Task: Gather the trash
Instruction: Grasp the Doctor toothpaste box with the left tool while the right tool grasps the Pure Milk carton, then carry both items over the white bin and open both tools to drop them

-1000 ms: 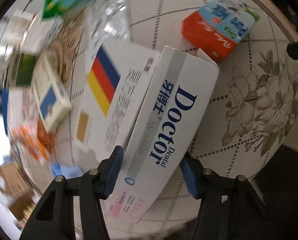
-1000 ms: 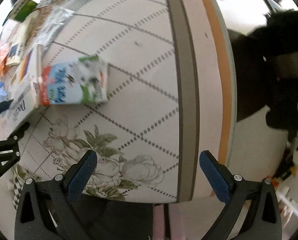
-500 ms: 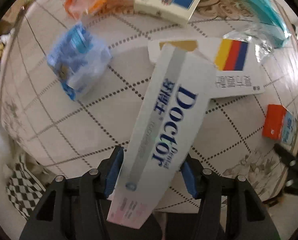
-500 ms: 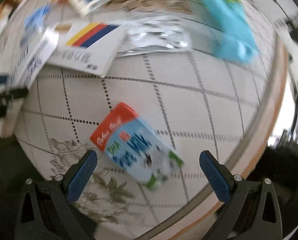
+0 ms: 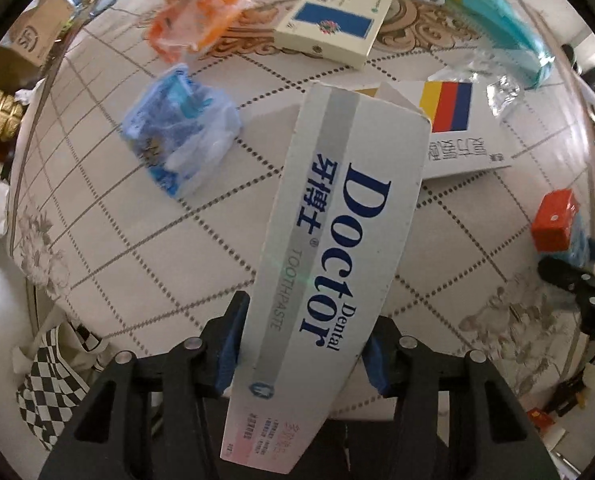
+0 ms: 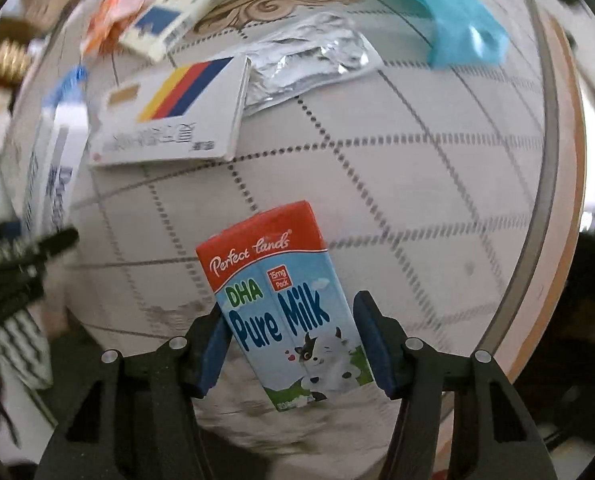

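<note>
The left hand-held gripper (image 5: pixel 303 354) has its blue pads clamped on the lower end of the Doctor toothpaste box (image 5: pixel 337 248), which slants up over the bench (image 5: pixel 97 184), lifted off the litter so it can be carried away. The right hand-held gripper (image 6: pixel 295 346) brackets the Pure Milk carton (image 6: pixel 287 308); the pads sit at its sides, though whether they truly pinch I cannot tell. Half a second ago that carton lay ahead of wide-open fingers, and the toothpaste box was already held.

Bare tablecloth (image 6: pixel 417 168) is lying open ahead-right of the right tongs; ahead-left, a striped white box (image 6: pixel 169 120) and foil wrapper (image 6: pixel 305 60) are blocking passage.
</note>
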A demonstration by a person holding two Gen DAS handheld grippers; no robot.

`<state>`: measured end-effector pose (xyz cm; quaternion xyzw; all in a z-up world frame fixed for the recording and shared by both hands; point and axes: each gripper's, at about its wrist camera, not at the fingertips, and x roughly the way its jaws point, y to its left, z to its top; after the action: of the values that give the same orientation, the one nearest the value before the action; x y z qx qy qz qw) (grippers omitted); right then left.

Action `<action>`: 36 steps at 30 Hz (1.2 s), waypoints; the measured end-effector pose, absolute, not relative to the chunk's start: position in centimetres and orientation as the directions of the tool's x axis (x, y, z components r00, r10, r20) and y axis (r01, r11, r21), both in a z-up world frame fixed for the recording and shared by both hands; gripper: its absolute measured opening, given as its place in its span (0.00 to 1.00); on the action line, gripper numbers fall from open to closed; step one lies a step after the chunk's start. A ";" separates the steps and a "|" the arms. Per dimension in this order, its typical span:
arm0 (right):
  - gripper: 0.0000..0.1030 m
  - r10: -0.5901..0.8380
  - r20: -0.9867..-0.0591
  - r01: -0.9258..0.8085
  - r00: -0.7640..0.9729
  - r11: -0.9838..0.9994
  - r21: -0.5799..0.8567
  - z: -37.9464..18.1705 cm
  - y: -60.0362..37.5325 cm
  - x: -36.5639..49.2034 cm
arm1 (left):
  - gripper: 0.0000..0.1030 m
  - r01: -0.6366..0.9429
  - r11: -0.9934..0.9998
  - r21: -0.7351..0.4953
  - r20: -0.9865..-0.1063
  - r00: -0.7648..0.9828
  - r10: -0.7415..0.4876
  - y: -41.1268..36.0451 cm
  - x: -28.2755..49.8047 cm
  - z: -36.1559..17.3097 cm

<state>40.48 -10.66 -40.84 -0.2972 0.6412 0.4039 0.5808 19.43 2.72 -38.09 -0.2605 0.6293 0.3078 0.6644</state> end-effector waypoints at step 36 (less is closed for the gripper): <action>0.58 -0.111 -0.924 -0.812 -0.365 0.523 0.258 -79.2 -14.8 8.9 | 0.87 -0.941 0.044 -0.335 -0.851 0.282 -0.443 0.2 -9.2 -76.8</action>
<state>8.91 -14.78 -79.16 -0.3135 0.7363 0.3745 0.4683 -9.16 0.21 -76.78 -0.6410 0.5400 0.2596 0.4798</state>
